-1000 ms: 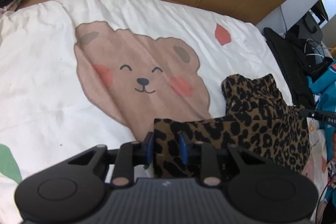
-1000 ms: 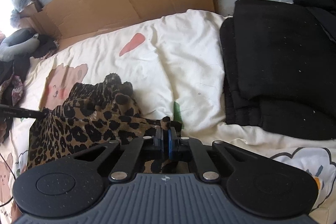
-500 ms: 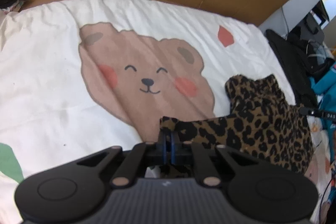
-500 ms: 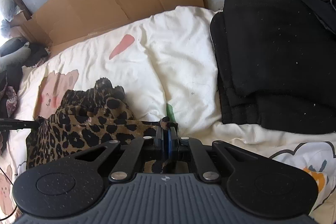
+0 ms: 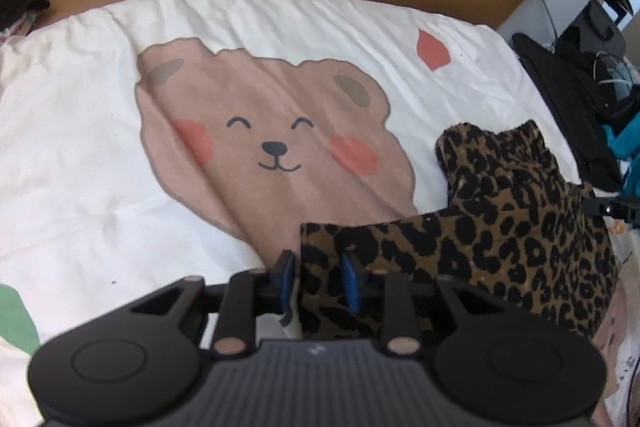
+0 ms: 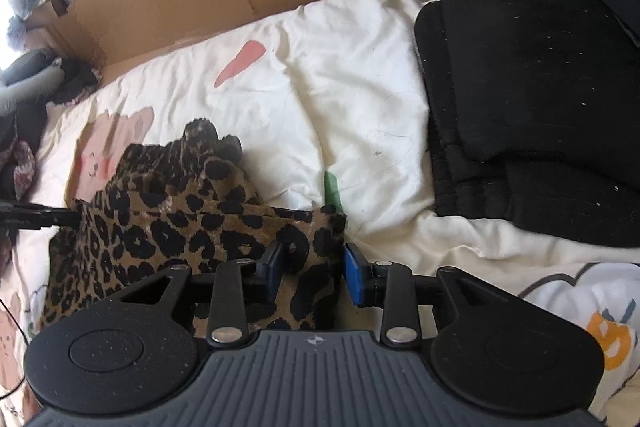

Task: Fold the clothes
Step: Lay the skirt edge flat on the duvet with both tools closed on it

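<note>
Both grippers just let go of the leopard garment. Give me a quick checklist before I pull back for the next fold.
1. Left gripper released: ok, jaws have just been opening, leopard garment between them, pads apart.
2. Right gripper released: ok, jaws have just been opening, cloth between them.
3. Folded edge flat: ok at the front, far end bunched.
4. Garment on the bed: ok.
5. Clear of the black clothes: ok, gap shows.
6. Cloth snagged on the pads: cannot tell.

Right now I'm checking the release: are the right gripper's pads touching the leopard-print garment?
Cannot tell. In the right wrist view, the right gripper straddles the leopard-print garment, jaws just opened; no gap shows plainly.
</note>
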{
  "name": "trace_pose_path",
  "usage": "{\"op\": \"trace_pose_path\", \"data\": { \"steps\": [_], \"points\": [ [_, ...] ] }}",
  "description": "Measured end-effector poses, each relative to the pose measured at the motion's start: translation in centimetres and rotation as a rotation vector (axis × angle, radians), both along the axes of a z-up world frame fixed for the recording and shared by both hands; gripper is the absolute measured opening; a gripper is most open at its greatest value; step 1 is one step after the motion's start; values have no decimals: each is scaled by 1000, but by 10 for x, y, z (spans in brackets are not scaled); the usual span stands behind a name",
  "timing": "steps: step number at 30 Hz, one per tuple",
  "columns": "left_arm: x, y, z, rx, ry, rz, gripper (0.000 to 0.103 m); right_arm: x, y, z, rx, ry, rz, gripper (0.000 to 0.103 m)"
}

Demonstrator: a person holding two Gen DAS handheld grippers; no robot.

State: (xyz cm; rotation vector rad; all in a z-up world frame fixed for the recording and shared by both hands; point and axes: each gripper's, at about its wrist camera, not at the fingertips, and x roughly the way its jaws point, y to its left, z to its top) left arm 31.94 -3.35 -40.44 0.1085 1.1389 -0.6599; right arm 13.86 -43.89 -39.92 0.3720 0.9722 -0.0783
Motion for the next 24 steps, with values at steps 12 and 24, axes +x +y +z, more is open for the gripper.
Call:
{"op": "trace_pose_path", "data": {
  "steps": [12, 24],
  "points": [
    [-2, -6, -3, 13, -33, -5, 30, 16, 13, -9, -85, 15, 71, 37],
    [-6, -9, -4, 10, -46, -17, 27, 27, 4, -18, -42, 33, 57, 41]
  ]
}}
